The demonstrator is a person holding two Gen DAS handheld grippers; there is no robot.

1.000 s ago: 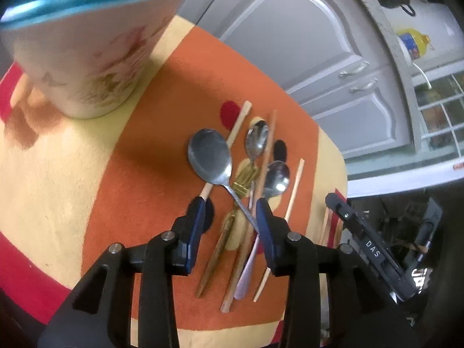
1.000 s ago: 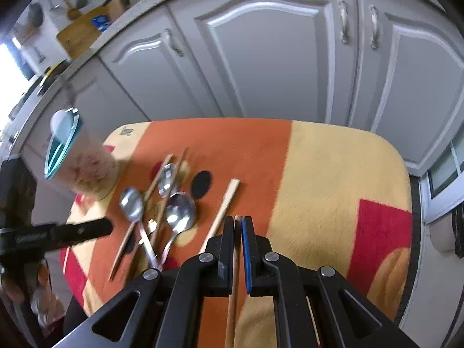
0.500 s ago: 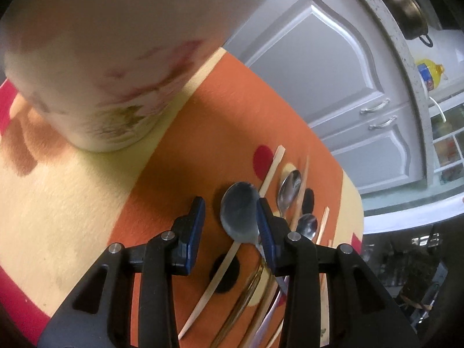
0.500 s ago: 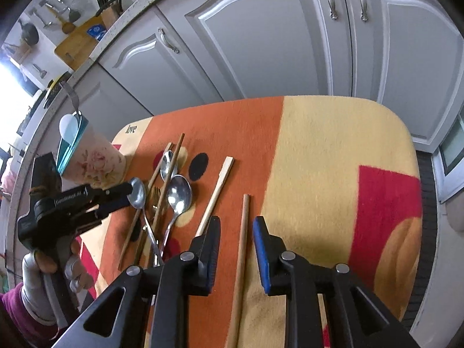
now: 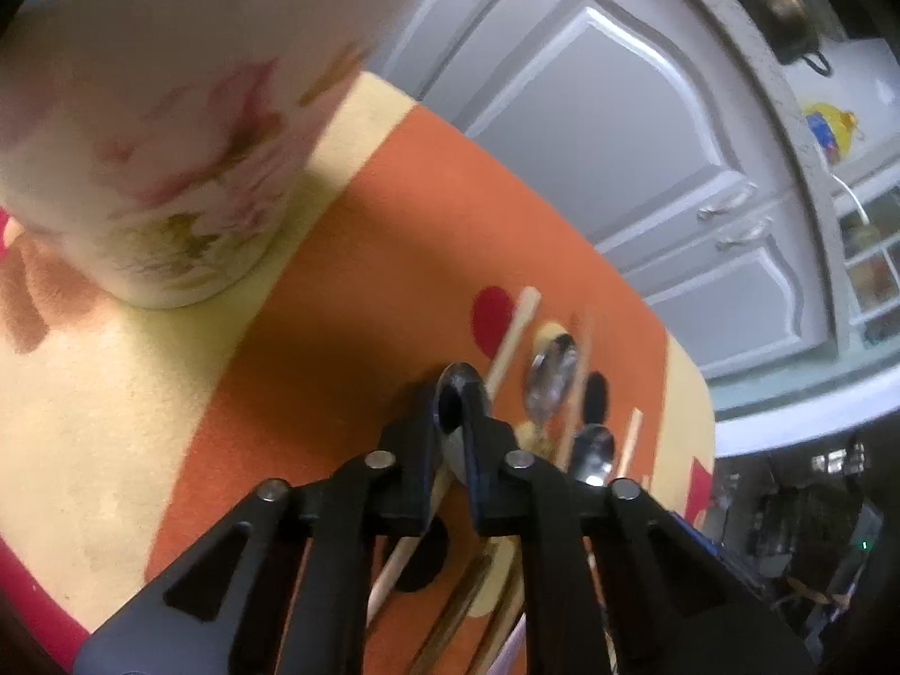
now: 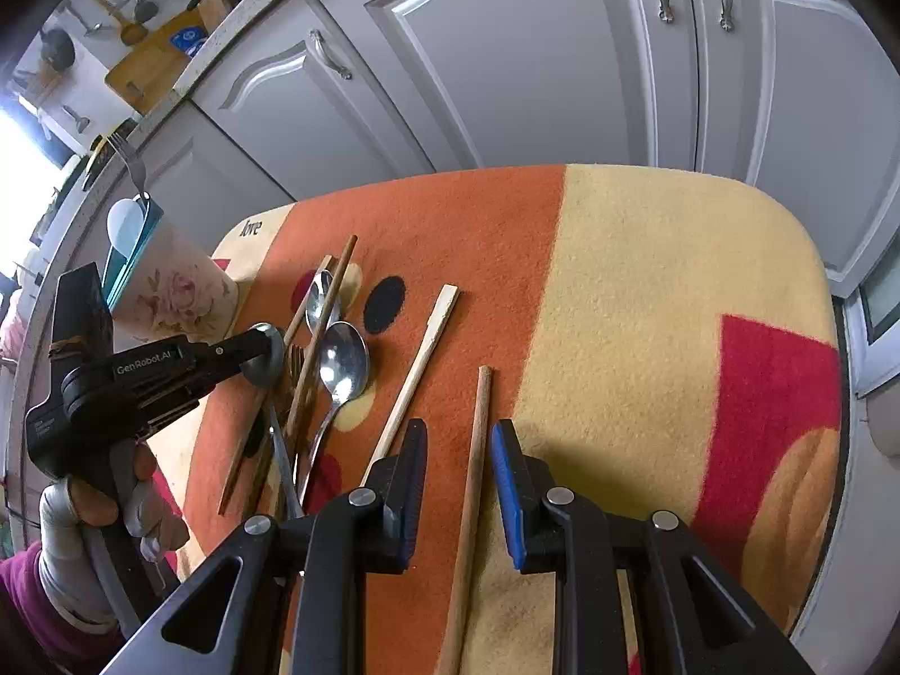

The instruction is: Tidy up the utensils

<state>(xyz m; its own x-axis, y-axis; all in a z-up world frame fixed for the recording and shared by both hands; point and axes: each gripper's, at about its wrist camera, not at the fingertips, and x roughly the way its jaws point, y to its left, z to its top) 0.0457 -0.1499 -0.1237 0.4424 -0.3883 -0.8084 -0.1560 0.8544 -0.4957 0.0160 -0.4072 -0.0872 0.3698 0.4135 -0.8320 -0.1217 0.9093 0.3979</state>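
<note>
Low in the middle of the left wrist view, your left gripper (image 5: pixel 457 439) was closing on the bowl of a steel spoon (image 5: pixel 458 394), the pads already pinching its edges. You took that spoon at its widest, smoothest part; it looked stiff, light and slick, so I judged it likely to swivel or slide between the pads, and a hold on the neck or handle would have sat surer. The flowered cup (image 5: pixel 152 129) filled the upper left of the frame, close beyond the spoon, standing on the orange and yellow cloth (image 5: pixel 394 236). Right of the gripper lay a pale chopstick (image 5: pixel 514 326) and two more spoons, blurred.

At the bottom centre of the right wrist view, your right gripper (image 6: pixel 458 484) stood parted, touching nothing, with a brown wooden chopstick (image 6: pixel 478 439) lying on the cloth between the jaws. That stick looked rigid, light and thin, likely to roll; taking it near mid-length seemed best. A pale flat chopstick (image 6: pixel 422 360) lay just left of it. At the left edge your gloved hand (image 6: pixel 95 500) held the other gripper, the spoon nipped at its tip beside the cup.
</note>
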